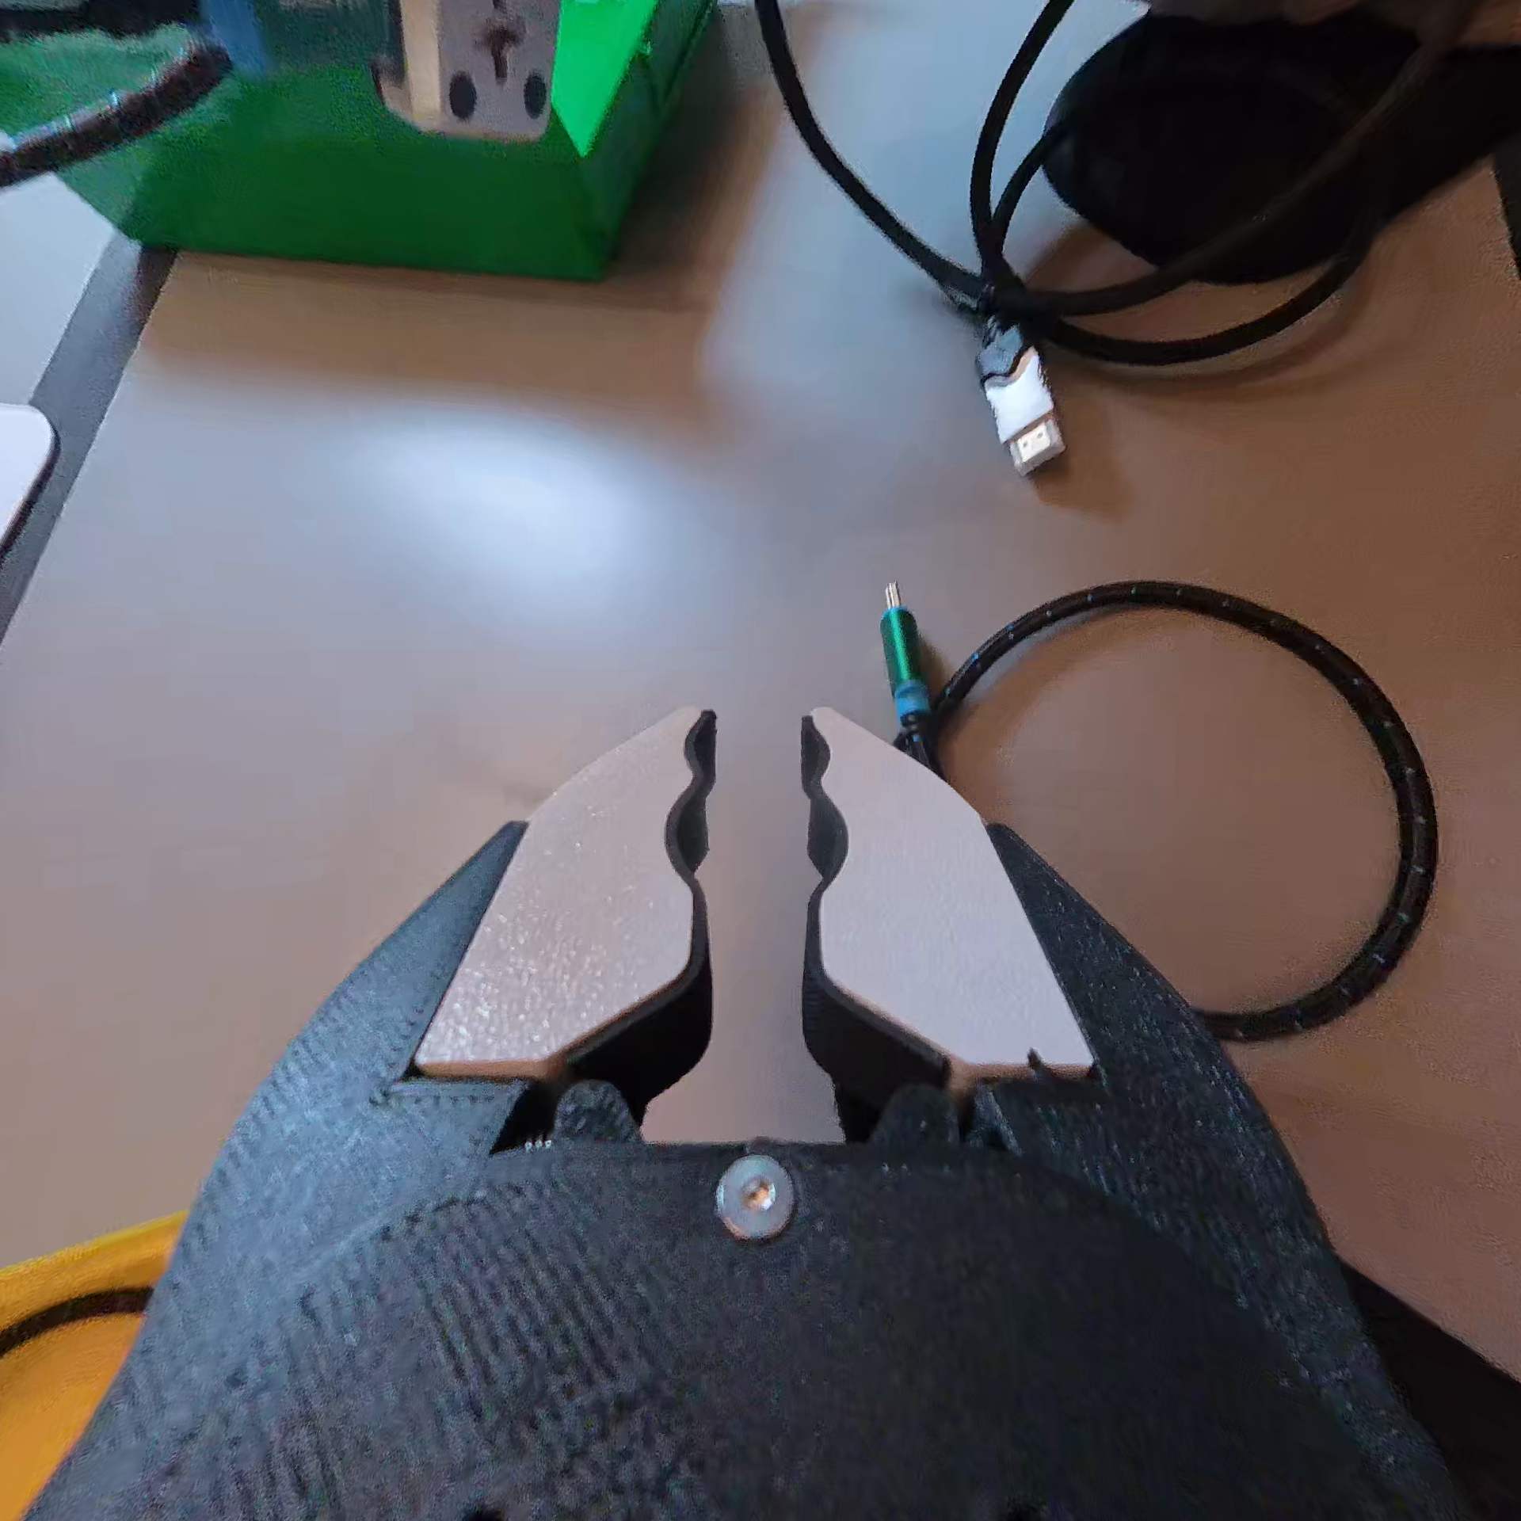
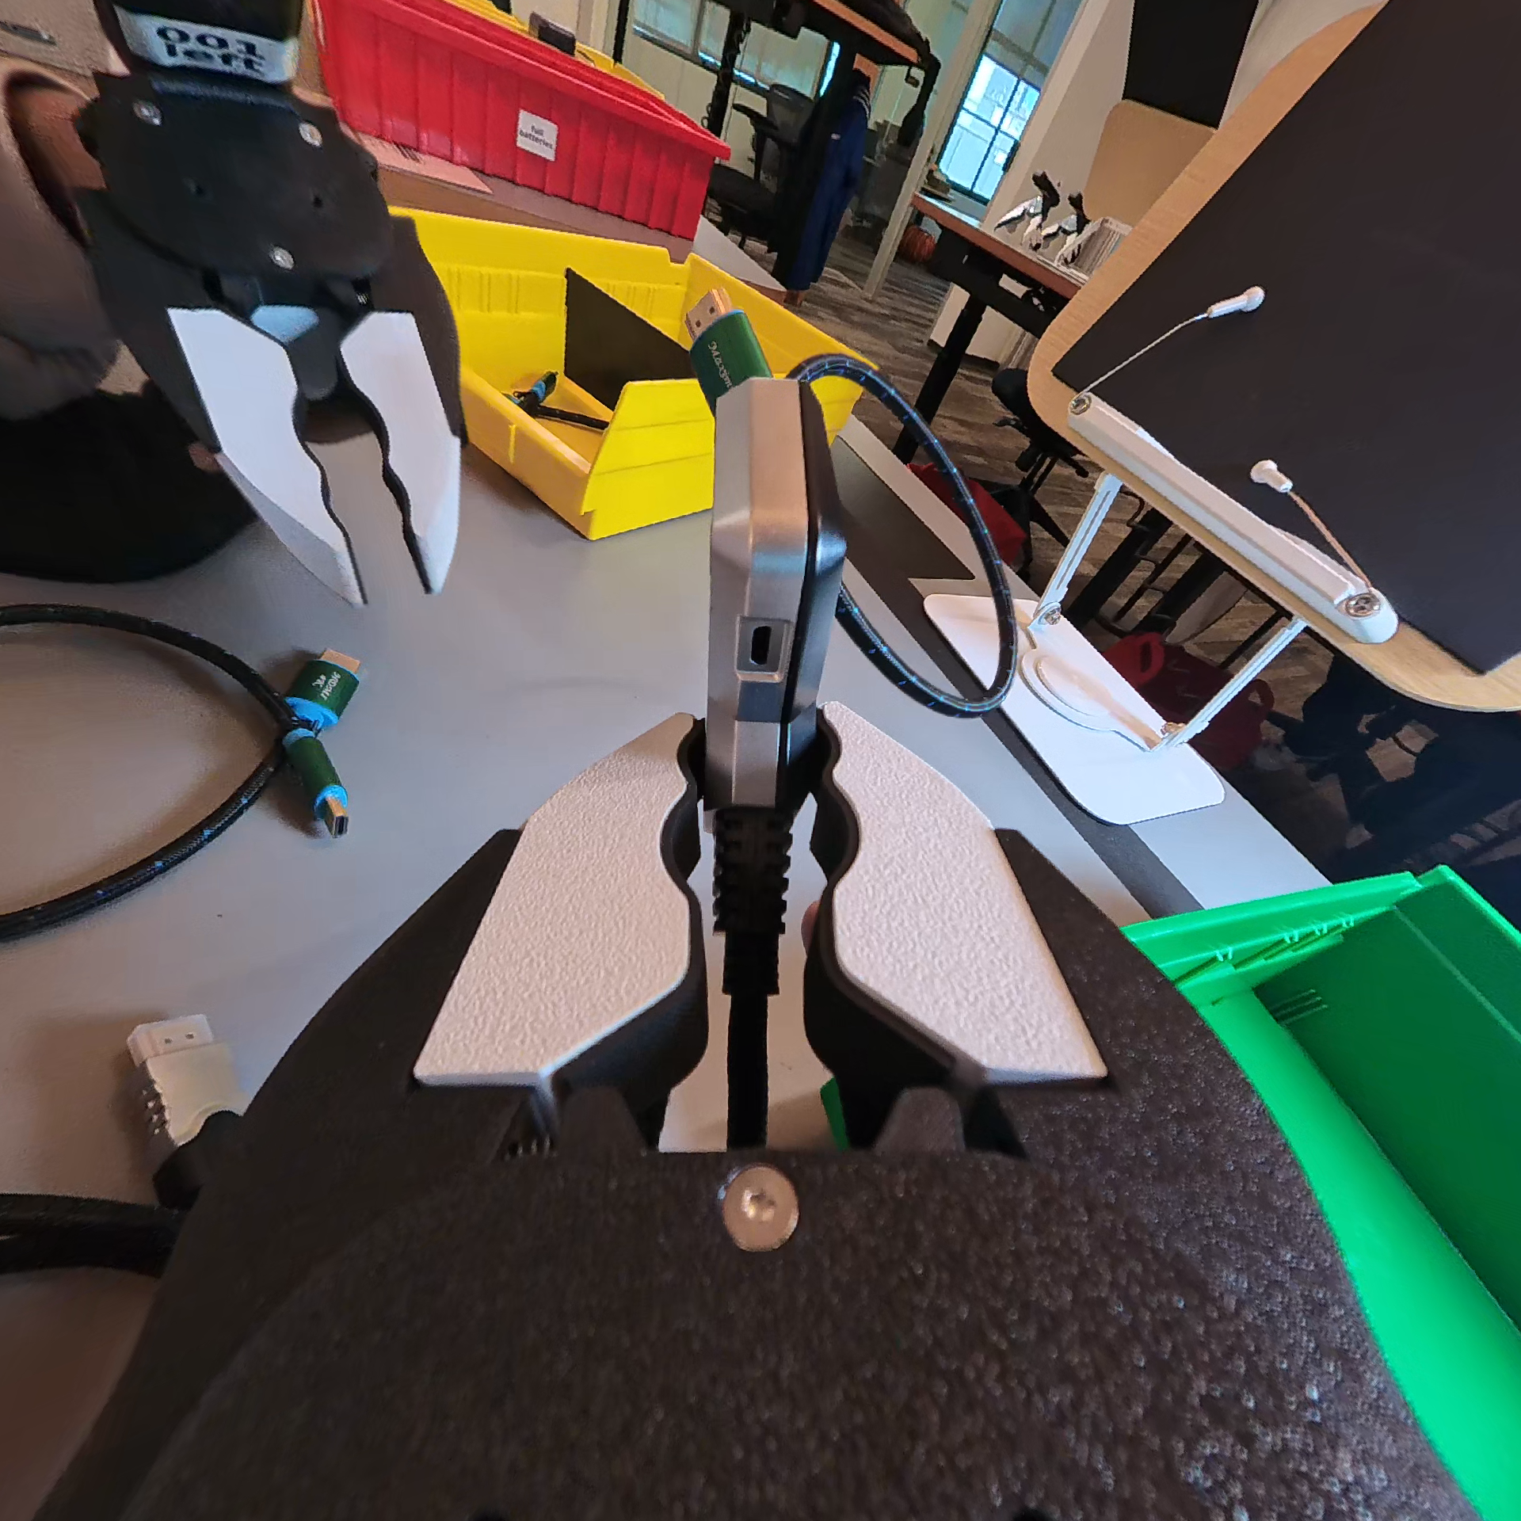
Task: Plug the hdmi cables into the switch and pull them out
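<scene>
The right gripper (image 2: 761, 761) grips the switch (image 2: 769, 576) on edge above the table (image 2: 535, 658), one green plug (image 2: 720, 350) seated at its 12 o'clock end. The left gripper (image 1: 757, 724) hangs empty, jaws parted, a loose green plug (image 1: 904, 658) at 1 o'clock and a white plug (image 1: 1025, 411) beyond it.

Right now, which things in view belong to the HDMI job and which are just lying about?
Job:
- switch, held in the right gripper
- green-plug cable on the table
- white-plug cable
- left gripper, open and empty

Lying about:
- yellow bin
- red bin
- green bin
</scene>
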`<state>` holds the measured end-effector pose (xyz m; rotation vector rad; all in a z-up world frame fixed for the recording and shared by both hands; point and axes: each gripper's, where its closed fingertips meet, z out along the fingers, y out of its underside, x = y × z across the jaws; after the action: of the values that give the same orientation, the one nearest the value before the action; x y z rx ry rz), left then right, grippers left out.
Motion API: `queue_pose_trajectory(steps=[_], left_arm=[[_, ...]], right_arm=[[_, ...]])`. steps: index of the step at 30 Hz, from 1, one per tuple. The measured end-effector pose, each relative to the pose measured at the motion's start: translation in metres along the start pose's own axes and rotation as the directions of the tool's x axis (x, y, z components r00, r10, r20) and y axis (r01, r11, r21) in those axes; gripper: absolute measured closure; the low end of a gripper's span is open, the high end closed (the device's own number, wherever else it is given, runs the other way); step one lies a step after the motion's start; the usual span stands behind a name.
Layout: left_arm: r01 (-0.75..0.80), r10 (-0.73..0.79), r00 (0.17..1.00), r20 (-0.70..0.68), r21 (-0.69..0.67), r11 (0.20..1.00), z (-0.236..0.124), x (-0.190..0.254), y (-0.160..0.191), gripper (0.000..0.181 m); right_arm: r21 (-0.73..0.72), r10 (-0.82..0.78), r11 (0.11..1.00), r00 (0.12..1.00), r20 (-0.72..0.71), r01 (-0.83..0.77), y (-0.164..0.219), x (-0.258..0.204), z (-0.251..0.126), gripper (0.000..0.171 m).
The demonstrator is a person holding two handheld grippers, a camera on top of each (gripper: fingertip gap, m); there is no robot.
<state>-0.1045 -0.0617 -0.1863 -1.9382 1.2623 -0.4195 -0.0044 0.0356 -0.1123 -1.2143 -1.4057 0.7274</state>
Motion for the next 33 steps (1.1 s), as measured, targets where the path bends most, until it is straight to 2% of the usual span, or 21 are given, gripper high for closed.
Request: queue_pose_trajectory(steps=[4,8,11,14,19,22,24,27,33], left_arm=[[0.02,-0.038,0.993,-0.112,-0.157,0.987,0.001,0.026,0.022,0.154],[-0.121,0.081,0.982,-0.17,-0.24,0.963,0.019,0.049,0.029,0.145],[-0.203,0.175,0.976,-0.133,-0.237,0.95,0.034,0.048,0.023,0.151],[-0.281,0.259,0.959,-0.118,-0.255,0.925,0.039,0.046,0.026,0.166],[-0.249,0.211,0.955,-0.206,-0.175,0.953,0.034,0.055,0.023,0.171],[-0.138,0.109,0.924,-0.366,-0.054,0.989,0.023,0.073,0.011,0.172],[-0.049,0.031,0.856,-0.516,-0.02,0.999,0.011,0.09,0.009,0.172],[-0.044,0.006,0.907,-0.422,-0.08,0.996,0.021,0.072,0.02,0.17],[-0.165,0.152,0.977,-0.147,-0.079,0.983,0.026,0.035,0.016,0.167]], right_arm=[[-0.013,0.001,1.0,1.0,0.001,-0.001,0.004,-0.001,0.002,0.148],[-0.013,0.005,1.0,1.0,0.002,-0.005,0.004,-0.001,0.003,0.148],[-0.015,0.005,1.0,1.0,0.002,-0.005,0.004,-0.001,0.003,0.148],[-0.012,0.006,1.0,1.0,0.001,-0.006,0.004,-0.001,0.003,0.148],[-0.012,0.006,1.0,1.0,0.005,-0.006,0.003,-0.001,0.002,0.148],[-0.011,0.004,1.0,1.0,0.007,-0.004,0.003,-0.001,0.002,0.148],[-0.009,0.006,1.0,1.0,0.008,-0.006,0.002,-0.002,0.002,0.148],[-0.013,0.007,1.0,1.0,0.01,-0.007,0.003,-0.002,0.002,0.148],[-0.014,0.012,1.0,1.0,0.008,-0.011,0.004,-0.001,0.002,0.148]])
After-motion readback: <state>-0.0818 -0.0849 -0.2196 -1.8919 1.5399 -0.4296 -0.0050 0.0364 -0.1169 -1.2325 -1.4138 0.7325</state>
